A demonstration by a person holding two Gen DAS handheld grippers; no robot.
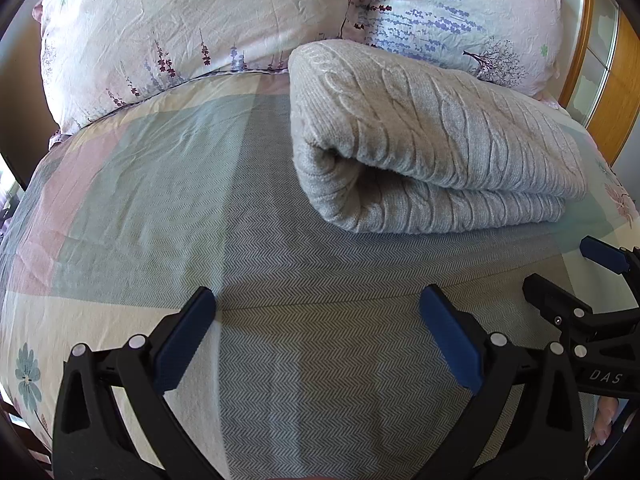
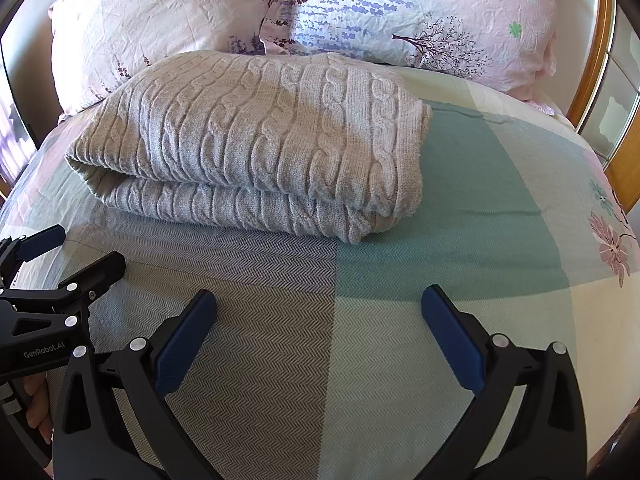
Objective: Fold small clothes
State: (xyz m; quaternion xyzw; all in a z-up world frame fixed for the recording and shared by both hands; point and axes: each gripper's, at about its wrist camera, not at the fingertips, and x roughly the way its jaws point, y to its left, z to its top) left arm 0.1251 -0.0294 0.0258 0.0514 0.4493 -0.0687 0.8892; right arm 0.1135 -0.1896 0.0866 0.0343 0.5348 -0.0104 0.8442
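I hold my left gripper (image 1: 318, 334) and my right gripper (image 2: 320, 334) side by side, low over the bed (image 1: 256, 240), both spread wide and gripping nothing. The grey sweater (image 2: 256, 140) lies folded in layers at twelve o'clock from them, up against the pillows (image 2: 420, 12), so I judge this garment finished and my hands clear of it.

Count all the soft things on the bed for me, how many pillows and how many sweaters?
Pillows: 2, a pink flowery one and a pink-and-blue one with purple flowers
Sweaters: 1, the folded grey cable-knit sweater
Total: 3
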